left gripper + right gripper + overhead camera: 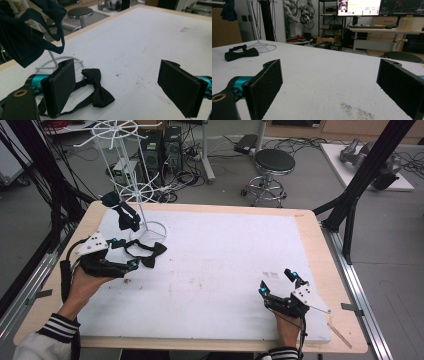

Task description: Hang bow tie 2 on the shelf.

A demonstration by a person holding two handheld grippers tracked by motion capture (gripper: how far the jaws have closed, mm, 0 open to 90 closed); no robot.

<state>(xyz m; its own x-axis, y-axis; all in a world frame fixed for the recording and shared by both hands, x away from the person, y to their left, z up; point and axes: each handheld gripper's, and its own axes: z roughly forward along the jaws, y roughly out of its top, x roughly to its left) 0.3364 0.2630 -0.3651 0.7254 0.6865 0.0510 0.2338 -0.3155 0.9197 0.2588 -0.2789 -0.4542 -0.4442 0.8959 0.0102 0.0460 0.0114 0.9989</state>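
A black bow tie [152, 254] with its strap lies on the white mat near the foot of a white wire rack [134, 180]. A second dark bow tie [125, 215] hangs from the rack's lower ring. My left gripper [123, 254] stands open just left of the lying bow tie [98, 87], whose strap runs past my left jaw; the hanging tie [23, 40] is above. My right gripper [278, 282] rests open near the mat's front right, with nothing between its jaws. It sees the lying bow tie [240, 53] far off beside the rack's base [263, 46].
The white mat [215, 270] covers a wooden table [327, 265]. A black stool [272, 165], cables and computer cases stand on the floor beyond the far edge. A black frame post [370, 165] rises at the right.
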